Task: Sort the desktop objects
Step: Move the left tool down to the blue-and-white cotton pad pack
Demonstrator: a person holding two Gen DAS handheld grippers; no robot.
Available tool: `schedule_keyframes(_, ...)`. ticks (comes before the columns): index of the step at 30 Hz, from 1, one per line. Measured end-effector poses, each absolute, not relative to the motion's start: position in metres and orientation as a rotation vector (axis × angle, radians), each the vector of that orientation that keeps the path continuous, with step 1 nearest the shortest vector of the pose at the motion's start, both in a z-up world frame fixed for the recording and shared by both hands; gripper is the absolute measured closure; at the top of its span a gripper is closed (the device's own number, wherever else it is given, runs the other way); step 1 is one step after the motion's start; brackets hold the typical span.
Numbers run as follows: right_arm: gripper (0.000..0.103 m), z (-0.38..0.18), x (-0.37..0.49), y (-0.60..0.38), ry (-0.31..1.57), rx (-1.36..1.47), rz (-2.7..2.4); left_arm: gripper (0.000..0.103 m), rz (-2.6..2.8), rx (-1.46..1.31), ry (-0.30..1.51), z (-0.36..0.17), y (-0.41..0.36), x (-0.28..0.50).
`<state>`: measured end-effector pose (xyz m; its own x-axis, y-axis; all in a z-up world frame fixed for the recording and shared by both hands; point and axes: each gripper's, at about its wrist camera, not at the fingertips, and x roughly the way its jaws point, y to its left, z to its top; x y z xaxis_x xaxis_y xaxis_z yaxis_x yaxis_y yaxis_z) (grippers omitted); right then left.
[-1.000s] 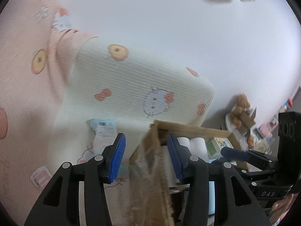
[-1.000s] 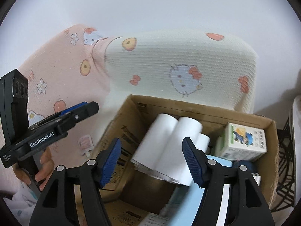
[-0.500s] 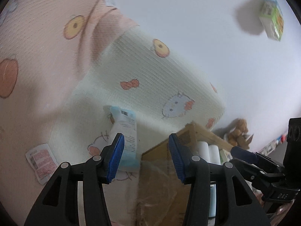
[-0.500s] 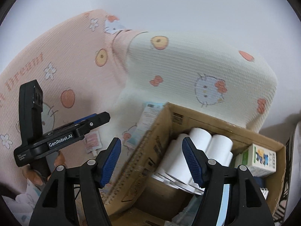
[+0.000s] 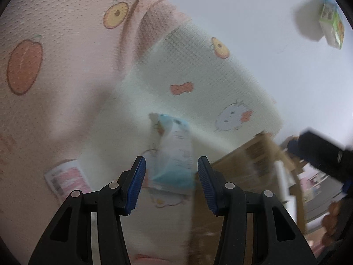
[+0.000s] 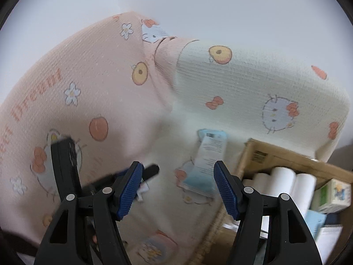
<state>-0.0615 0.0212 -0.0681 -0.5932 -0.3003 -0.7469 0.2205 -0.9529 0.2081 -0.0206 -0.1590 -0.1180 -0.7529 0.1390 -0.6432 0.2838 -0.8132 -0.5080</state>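
Note:
A light-blue packet [image 5: 174,156] with a white printed label lies flat on the cream blanket [image 5: 198,72]. My left gripper [image 5: 171,183] hangs just above it, open, and the pads touch nothing. In the right wrist view the same packet [image 6: 205,161] lies ahead of my right gripper [image 6: 178,187], which is also open and empty. The cardboard box [image 6: 284,156] at the right holds white paper rolls [image 6: 286,183] and a green-and-white carton [image 6: 333,194]. The left gripper's black body [image 6: 64,165] shows at the lower left of that view.
A pink-and-white sachet [image 5: 66,178] lies left of the packet, and another small sachet [image 6: 154,247] lies near the bottom edge. The box wall [image 5: 249,163] stands close to the right of the packet. A pink blanket [image 6: 88,77] covers the left, and a green carton [image 5: 331,28] sits high on the wall.
Both grippers have swung left, away from the box and over the bedding. The left one has sunk towards the blue packet, which now sits between its fingers in view.

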Motion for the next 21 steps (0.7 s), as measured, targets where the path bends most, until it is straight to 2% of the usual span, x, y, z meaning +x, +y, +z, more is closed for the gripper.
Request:
schedule_keyframes(2,0.038,-0.075,-0.067,0.016,-0.173,1.248,-2.594,0.05,-2.704,1.089,0.94,-0.128,-0.163,-0.021)
schedule_keyframes(6,0.038,-0.093,-0.076,0.008,-0.285,1.283,-2.63,0.05,-2.665,1.097,1.158,-0.145,-0.18,-0.018)
schedule_keyframes(9,0.038,-0.106,-0.08,0.0,-0.314,1.312,-2.648,0.05,-2.654,1.053,1.182,-0.149,-0.188,-0.013)
schedule_keyframes(13,0.038,-0.12,-0.083,-0.016,-0.262,1.308,-2.698,0.05,-2.649,1.04,1.212,-0.159,-0.197,-0.011)
schedule_keyframes(16,0.038,-0.133,-0.084,-0.029,-0.217,1.316,-2.722,0.05,-2.616,1.061,1.338,-0.175,-0.206,-0.009)
schedule_keyframes(21,0.038,-0.155,-0.081,-0.048,-0.122,1.355,-2.688,0.05,-2.553,1.035,1.314,-0.186,-0.226,0.002)
